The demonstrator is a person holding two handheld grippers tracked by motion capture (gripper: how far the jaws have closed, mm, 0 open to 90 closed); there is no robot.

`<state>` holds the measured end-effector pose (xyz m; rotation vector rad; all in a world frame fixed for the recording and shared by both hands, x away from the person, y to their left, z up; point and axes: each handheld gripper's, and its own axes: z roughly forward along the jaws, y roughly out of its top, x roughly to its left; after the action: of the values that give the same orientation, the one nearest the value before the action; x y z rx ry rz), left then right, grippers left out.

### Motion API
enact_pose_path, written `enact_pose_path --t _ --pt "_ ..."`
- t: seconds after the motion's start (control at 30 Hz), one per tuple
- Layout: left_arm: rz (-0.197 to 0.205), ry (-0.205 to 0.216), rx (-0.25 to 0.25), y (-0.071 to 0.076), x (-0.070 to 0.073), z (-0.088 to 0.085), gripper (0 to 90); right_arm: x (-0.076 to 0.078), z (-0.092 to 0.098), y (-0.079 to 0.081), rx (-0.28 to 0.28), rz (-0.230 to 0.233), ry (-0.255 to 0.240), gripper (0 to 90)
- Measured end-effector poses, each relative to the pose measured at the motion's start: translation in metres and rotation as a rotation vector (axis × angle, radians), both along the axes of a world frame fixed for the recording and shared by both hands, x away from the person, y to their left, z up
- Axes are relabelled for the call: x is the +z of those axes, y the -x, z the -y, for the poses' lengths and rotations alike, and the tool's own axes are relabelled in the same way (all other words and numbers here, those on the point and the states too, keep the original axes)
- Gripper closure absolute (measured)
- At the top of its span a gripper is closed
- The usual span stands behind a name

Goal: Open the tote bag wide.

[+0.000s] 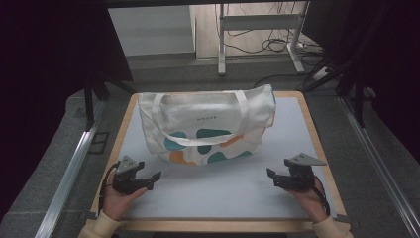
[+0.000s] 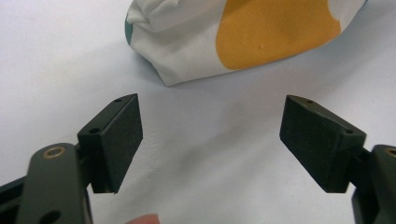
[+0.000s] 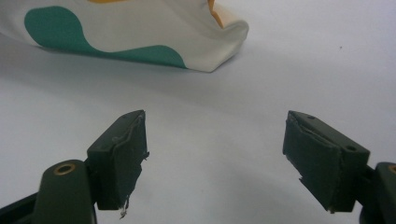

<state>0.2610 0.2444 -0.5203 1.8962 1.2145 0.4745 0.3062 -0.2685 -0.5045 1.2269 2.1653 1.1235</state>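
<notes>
table top: pale grey mat (image 1: 218, 191) in a light wooden rim (image 1: 124, 126), spread under and between the tongs
floor: grey, around the table, beyond the tongs on every side
desk frame: white legs (image 1: 221, 44) far ahead of the tongs
cables: dark tangle (image 1: 275, 44) beside those legs

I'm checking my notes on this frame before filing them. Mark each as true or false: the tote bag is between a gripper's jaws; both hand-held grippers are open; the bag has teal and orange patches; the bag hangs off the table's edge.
1. The tote bag is between a gripper's jaws. False: it lies apart from the left hand-held gripper and the right hand-held gripper.
2. Both are open. True.
3. The bag has teal and orange patches. True.
4. The bag hangs off the table. False: it lies flat on it.
</notes>
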Motion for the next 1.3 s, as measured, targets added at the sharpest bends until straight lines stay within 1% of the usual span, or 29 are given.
enact_pose_path --t 0.1,0.23,0.27,0.4,0.47,0.57,0.67,0.77,0.87,0.9,1.0,1.07,1.1,1.17,1.2,1.23,1.3 --pt "0.002 0.008 0.006 0.0 0.001 -0.001 23.3 0.001 -0.001 0.0 0.01 0.008 0.018 22.7" --pt "-0.003 0.046 0.001 0.0 0.004 -0.003 25.3 0.002 -0.002 0.0 0.012 0.01 0.013 22.7" --pt "0.011 0.053 0.001 0.001 0.008 -0.003 25.8 0.003 -0.002 -0.001 0.013 0.011 0.006 23.0" --pt "0.024 0.06 0.003 0.002 0.011 -0.004 26.6 0.007 -0.004 -0.003 0.019 0.018 0.01 23.5" --pt "0.02 0.058 0.004 0.002 0.012 -0.005 26.6 0.007 -0.005 -0.003 0.023 0.019 0.012 23.7" --pt "0.027 0.066 0.013 0.001 0.015 -0.007 26.8 0.008 -0.008 -0.003 0.037 0.022 0.022 24.0" --pt "0.035 0.072 0.019 0.001 0.021 -0.009 26.9 0.009 -0.012 -0.004 0.051 0.021 0.029 24.4" --pt "0.051 0.079 0.024 0.001 0.028 -0.011 26.9 0.01 -0.013 -0.005 0.056 0.023 0.026 24.6" --pt "0.059 0.088 0.02 0.0 0.034 -0.012 27.0 0.015 -0.014 -0.006 0.062 0.025 0.02 24.8" --pt "0.056 0.094 0.013 -0.001 0.036 -0.012 27.7 0.019 -0.013 -0.007 0.068 0.019 -0.003 24.9" --pt "0.059 0.094 0.01 -0.002 0.038 -0.012 27.7 0.022 -0.013 -0.008 0.073 0.026 0.002 25.1" --pt "0.061 0.096 0.005 -0.003 0.04 -0.012 27.8 0.028 -0.013 -0.009 0.076 0.031 -0.01 25.3" --pt "0.068 0.1 0.004 -0.004 0.043 -0.011 27.7 0.03 -0.013 -0.01 0.076 0.034 -0.013 25.5" --pt "0.072 0.104 0.003 -0.004 0.045 -0.012 27.4 0.034 -0.012 -0.013 0.074 0.039 -0.018 25.8" --pt "0.081 0.114 -0.007 -0.005 0.049 -0.012 26.8 0.036 -0.012 -0.015 0.07 0.043 -0.021 25.8" --pt "0.081 0.114 -0.007 -0.005 0.049 -0.012 26.5 0.039 -0.011 -0.017 0.07 0.043 -0.027 25.8" --pt "0.096 0.114 -0.012 -0.006 0.056 -0.013 26.3 0.044 -0.01 -0.021 0.069 0.045 -0.039 25.8"
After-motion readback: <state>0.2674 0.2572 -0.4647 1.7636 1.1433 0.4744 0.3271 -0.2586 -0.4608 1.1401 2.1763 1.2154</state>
